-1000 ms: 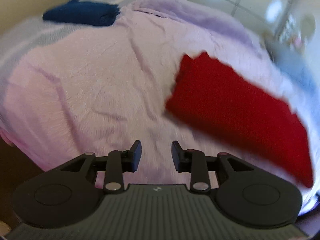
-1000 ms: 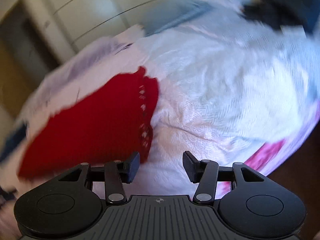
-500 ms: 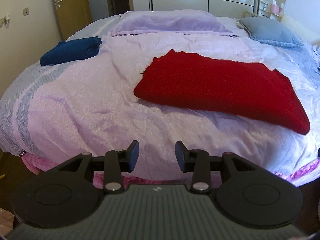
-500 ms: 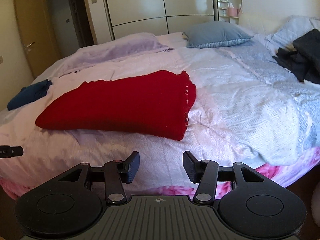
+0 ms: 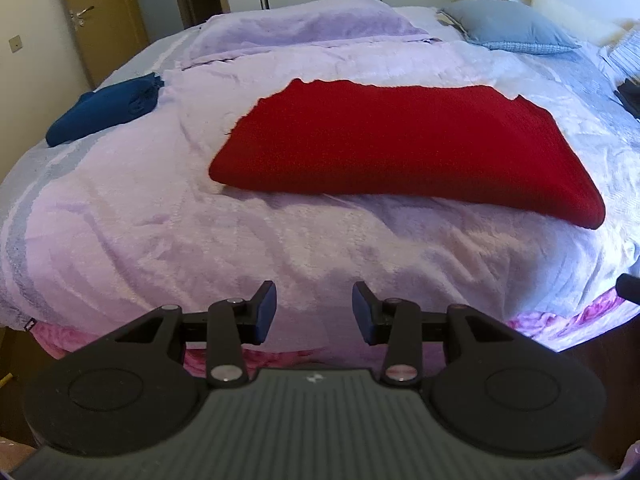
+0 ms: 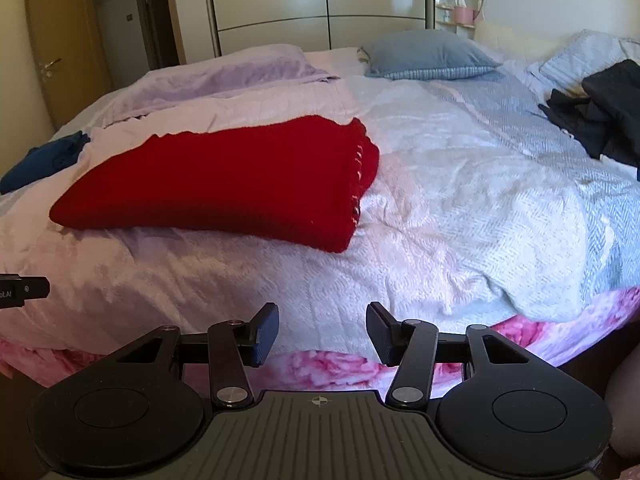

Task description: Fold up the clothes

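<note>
The folded red knitted garment [image 5: 404,144] lies on the lilac quilted bedspread [image 5: 160,240] a little in from the bed's near edge, long axis running along that edge, ahead of both claws. The left gripper [image 5: 314,312], whose jaws have just been opening, and the right gripper [image 6: 322,334] both stand apart, empty, back over the near edge. The right view alone shows the garment's layered right end and dark clothes [image 6: 600,116] by the bed's right edge; the left shows a folded blue garment [image 5: 104,114] at the left edge more fully.
</note>
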